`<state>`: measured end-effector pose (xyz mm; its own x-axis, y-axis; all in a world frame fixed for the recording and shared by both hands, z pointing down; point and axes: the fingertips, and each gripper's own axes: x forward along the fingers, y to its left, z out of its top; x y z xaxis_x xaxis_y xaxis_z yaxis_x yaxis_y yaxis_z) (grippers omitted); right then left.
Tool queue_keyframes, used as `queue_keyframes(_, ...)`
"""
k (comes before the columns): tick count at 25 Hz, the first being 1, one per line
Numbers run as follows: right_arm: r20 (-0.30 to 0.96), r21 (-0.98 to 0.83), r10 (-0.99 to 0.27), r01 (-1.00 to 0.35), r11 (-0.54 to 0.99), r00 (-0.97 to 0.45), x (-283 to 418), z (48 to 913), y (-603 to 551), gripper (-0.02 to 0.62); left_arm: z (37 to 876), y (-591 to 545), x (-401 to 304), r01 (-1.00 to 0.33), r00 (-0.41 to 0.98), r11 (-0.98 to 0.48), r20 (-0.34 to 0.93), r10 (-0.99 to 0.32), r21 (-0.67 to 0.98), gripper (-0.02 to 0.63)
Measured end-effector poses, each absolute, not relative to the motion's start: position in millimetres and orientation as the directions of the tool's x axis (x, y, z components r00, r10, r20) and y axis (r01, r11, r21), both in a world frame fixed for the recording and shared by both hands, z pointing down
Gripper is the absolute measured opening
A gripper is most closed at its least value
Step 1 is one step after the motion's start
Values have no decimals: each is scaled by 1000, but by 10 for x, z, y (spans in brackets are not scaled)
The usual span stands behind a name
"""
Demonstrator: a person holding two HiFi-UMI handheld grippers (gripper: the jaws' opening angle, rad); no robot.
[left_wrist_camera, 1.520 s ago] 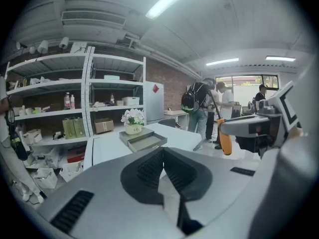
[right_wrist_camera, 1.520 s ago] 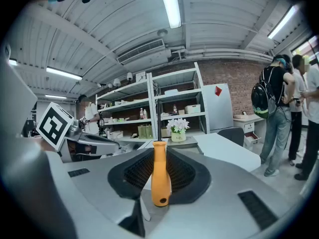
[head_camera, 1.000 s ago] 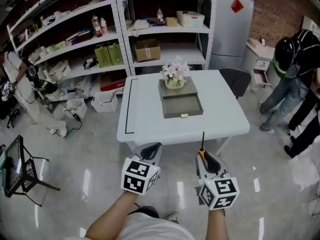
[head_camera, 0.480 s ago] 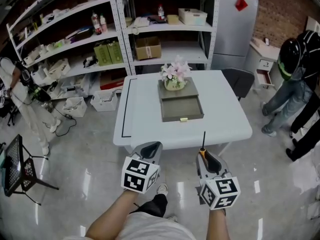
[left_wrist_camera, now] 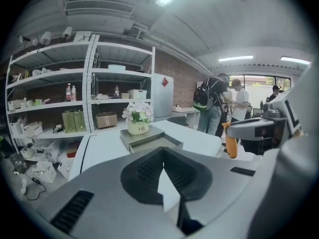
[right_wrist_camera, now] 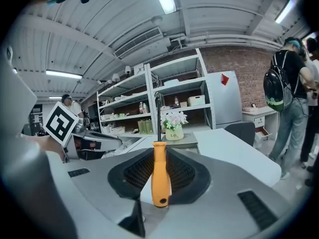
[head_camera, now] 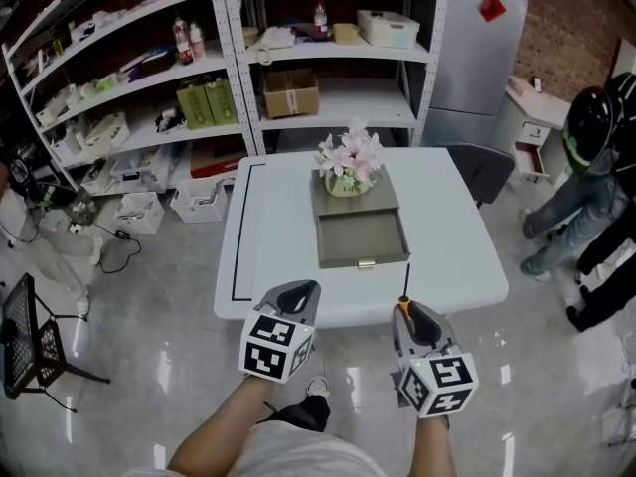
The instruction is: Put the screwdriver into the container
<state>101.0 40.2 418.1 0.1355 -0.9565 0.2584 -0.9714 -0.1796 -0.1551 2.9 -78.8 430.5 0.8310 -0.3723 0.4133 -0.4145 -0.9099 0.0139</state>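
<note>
My right gripper [head_camera: 409, 316] is shut on a screwdriver's orange handle [right_wrist_camera: 160, 176]. Its black shaft [head_camera: 406, 278] points forward over the near edge of the white table [head_camera: 447, 256]. The container, a grey box with an open drawer [head_camera: 362, 238], sits mid-table beyond the shaft tip. A pot of pink flowers [head_camera: 348, 180] stands on its top. My left gripper [head_camera: 301, 292] hangs beside the right one at the table's near edge, shut and with nothing in it. From the left gripper view the drawer [left_wrist_camera: 149, 139] lies ahead, and the orange handle [left_wrist_camera: 231, 143] shows at the right.
Metal shelves [head_camera: 229, 68] with boxes and bottles stand behind the table, and a grey cabinet [head_camera: 475, 58] is at the back right. A dark chair [head_camera: 481, 172] sits at the table's far right corner. People [head_camera: 596, 167] stand at the right. A black rack [head_camera: 30, 336] is on the floor at the left.
The table and the drawer have drawn nearer to both grippers. The screwdriver shaft now reaches over the table edge. The grip on the handle is unchanged.
</note>
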Motion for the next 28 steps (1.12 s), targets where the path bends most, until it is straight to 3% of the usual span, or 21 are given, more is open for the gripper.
queue_keyframes(17, 345, -89, -926, -977, -195, 154, 1602, 4288, -690, 80, 4550, -1907, 581, -379, 834, -923, 457, -308, 71, 5)
queue_keyframes(28, 414, 41, -905, -996, -85, 94, 1689, 4306, -1237, 80, 4721, -2297, 714, -374, 833, -921, 476, -284, 106, 5)
